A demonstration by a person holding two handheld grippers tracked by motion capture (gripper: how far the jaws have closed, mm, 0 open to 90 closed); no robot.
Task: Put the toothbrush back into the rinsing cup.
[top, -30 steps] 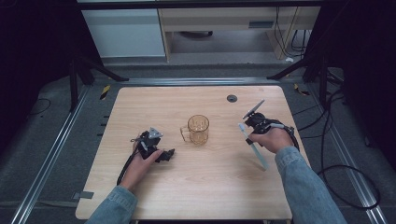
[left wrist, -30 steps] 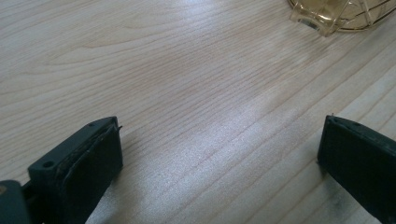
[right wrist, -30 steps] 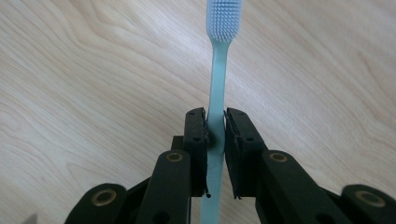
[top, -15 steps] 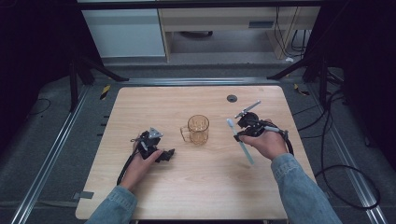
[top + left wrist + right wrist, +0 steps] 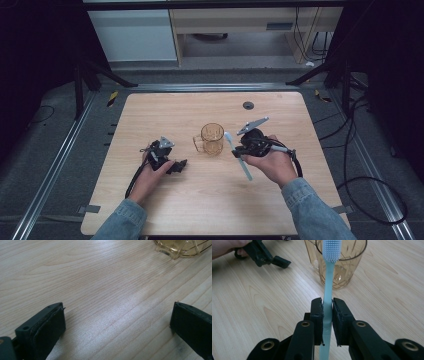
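The right gripper view shows the right gripper [image 5: 327, 310] clamping one light-blue toothbrush [image 5: 329, 285] before one amber cup [image 5: 348, 267]; the left gripper [image 5: 117, 322] gapes wide.

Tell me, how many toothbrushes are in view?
1. The toothbrush is clamped in the right gripper, its bristle end beside the cup. None seems hidden.
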